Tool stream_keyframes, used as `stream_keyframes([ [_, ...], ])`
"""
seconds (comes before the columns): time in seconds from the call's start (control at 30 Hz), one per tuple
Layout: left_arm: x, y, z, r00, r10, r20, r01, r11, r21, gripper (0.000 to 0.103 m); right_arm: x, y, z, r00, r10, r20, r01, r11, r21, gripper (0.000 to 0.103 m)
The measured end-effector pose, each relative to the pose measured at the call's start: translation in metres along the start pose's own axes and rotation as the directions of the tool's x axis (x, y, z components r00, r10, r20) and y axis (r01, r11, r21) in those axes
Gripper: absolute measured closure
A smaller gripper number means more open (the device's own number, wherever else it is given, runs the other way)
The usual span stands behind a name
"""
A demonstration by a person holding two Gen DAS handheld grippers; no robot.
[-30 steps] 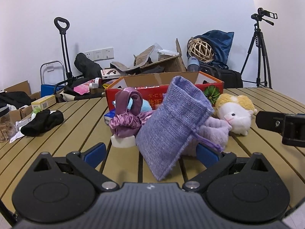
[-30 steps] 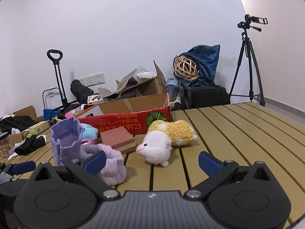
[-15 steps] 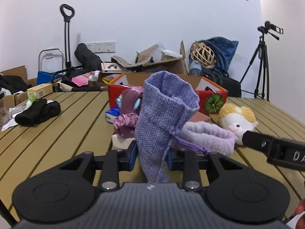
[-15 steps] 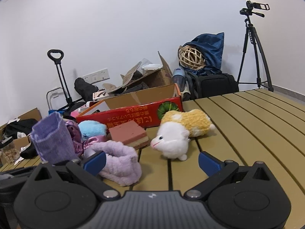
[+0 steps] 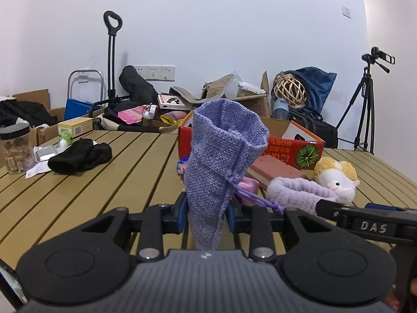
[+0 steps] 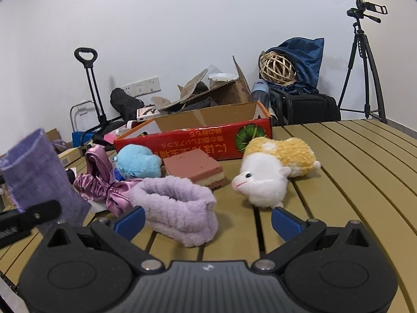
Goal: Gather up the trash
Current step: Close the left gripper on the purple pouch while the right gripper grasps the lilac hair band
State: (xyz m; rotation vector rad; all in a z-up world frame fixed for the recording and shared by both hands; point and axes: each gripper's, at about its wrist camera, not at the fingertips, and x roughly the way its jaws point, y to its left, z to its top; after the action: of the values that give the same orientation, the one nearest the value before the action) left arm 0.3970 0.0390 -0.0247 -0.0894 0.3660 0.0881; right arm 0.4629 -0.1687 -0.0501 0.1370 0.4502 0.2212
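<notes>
A: Gripping the pouch (image 5: 224,156) low down, the left gripper (image 5: 207,212) has its blue pads pressed into the woven purple cloth from both sides. The pouch stands upright between them, mouth open at the top, over the slatted table (image 5: 104,182).

B: How does the pouch handle?

A: It looks light and soft. The weave folds where the pads squeeze it, and it likely sags without support. A hold low on the body keeps the mouth free. A drawstring (image 5: 256,200) trails off its right side and could snag.

B: And the right gripper?

A: The right gripper (image 6: 207,221) is released, jaws spread wide, nothing pressed between them. It sits low over the table just before a fluffy lilac band (image 6: 179,206), which lies partly between its blue pads. That band also looks soft and light; pinching one wall of its ring seems the easy hold.

B: What does the right view show that the left one hides?

A: In the left view the pouch blocks the middle of the pile. The right view opens it: a satin scrunchie (image 6: 101,182), a blue plush (image 6: 138,161), a pink sponge block (image 6: 194,168), and a white-and-yellow plush (image 6: 271,174), all in front of a red box (image 6: 198,138). The pouch sits at the far left there.

B: And the left view alone?

A: It shows a black sock (image 5: 80,156) and a jar (image 5: 15,148) well apart to the left. It also shows the grip on the pouch itself, which the right view does not.
</notes>
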Motion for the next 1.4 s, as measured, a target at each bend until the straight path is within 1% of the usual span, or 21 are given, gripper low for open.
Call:
stream_keyframes([
  [0.17, -0.006, 0.017, 0.006, 1.000, 0.009, 0.005, -0.009, 0.999, -0.033, 0.073, 0.007, 0.007, 0.001, 1.000, 0.009, -0.013, -0.009, 1.000, -0.008, 0.000],
  [0.27, -0.008, 0.025, 0.008, 1.000, 0.019, 0.008, -0.018, 0.999, -0.047, 0.073, 0.011, 0.009, 0.002, 1.000, -0.002, -0.022, 0.002, 1.000, -0.011, 0.000],
  [0.5, -0.013, 0.034, 0.005, 0.998, 0.056, 0.014, -0.056, 0.998, -0.034, 0.073, 0.023, 0.009, 0.005, 0.999, -0.003, -0.049, 0.004, 1.000, 0.018, 0.000],
  [0.6, -0.013, 0.036, 0.005, 0.998, 0.059, 0.011, -0.059, 0.998, -0.035, 0.073, 0.027, 0.013, 0.006, 0.998, -0.015, -0.057, 0.014, 1.000, -0.003, 0.000],
  [0.67, -0.013, 0.036, 0.005, 0.998, 0.062, 0.010, -0.062, 0.998, -0.033, 0.073, 0.029, 0.016, 0.007, 0.998, -0.006, -0.064, 0.005, 1.000, -0.017, 0.001],
  [0.73, -0.013, 0.036, 0.005, 0.998, 0.063, 0.008, -0.063, 0.997, -0.033, 0.073, 0.029, 0.019, 0.007, 0.998, 0.005, -0.057, -0.007, 0.999, -0.032, 0.007],
  [0.8, -0.013, 0.036, 0.005, 0.998, 0.063, 0.008, -0.063, 0.998, -0.031, 0.073, 0.029, 0.022, 0.006, 0.998, 0.015, -0.058, -0.018, 0.999, -0.044, 0.021],
  [0.83, -0.013, 0.035, 0.004, 0.998, 0.063, 0.008, -0.062, 0.998, -0.031, 0.073, 0.030, 0.023, 0.005, 0.998, 0.019, -0.064, -0.023, 0.998, -0.051, 0.025],
  [0.9, -0.013, 0.035, 0.004, 0.998, 0.063, 0.006, -0.063, 0.998, -0.031, 0.073, 0.030, 0.026, 0.003, 0.997, 0.032, -0.072, -0.037, 0.997, -0.068, 0.046],
  [0.93, -0.013, 0.035, 0.004, 0.998, 0.063, 0.007, -0.062, 0.998, -0.030, 0.073, 0.030, 0.028, 0.002, 0.997, 0.029, -0.074, -0.035, 0.996, -0.082, 0.050],
  [1.0, -0.013, 0.035, 0.003, 0.998, 0.063, 0.009, -0.063, 0.998, -0.027, 0.073, 0.029, 0.032, 0.000, 0.998, 0.009, -0.068, -0.017, 0.993, -0.113, 0.069],
  [1.07, -0.013, 0.034, 0.003, 0.998, 0.064, 0.011, -0.064, 0.998, -0.024, 0.073, 0.027, 0.032, 0.000, 0.998, 0.012, -0.069, -0.020, 0.993, -0.119, 0.075],
  [1.1, -0.013, 0.035, 0.003, 0.998, 0.065, 0.012, -0.064, 0.998, -0.023, 0.073, 0.025, 0.031, 0.000, 0.998, 0.019, -0.067, -0.027, 0.993, -0.118, 0.080],
  [1.2, -0.014, 0.035, 0.002, 0.998, 0.068, 0.013, -0.068, 0.997, -0.022, 0.073, 0.021, 0.031, -0.001, 0.999, 0.012, -0.047, -0.018, 0.992, -0.125, 0.084],
  [1.4, -0.015, 0.037, 0.002, 0.997, 0.075, 0.016, -0.074, 0.997, -0.026, 0.073, 0.008, 0.029, 0.000, 1.000, 0.018, 0.001, -0.018, 0.991, -0.135, 0.084],
])
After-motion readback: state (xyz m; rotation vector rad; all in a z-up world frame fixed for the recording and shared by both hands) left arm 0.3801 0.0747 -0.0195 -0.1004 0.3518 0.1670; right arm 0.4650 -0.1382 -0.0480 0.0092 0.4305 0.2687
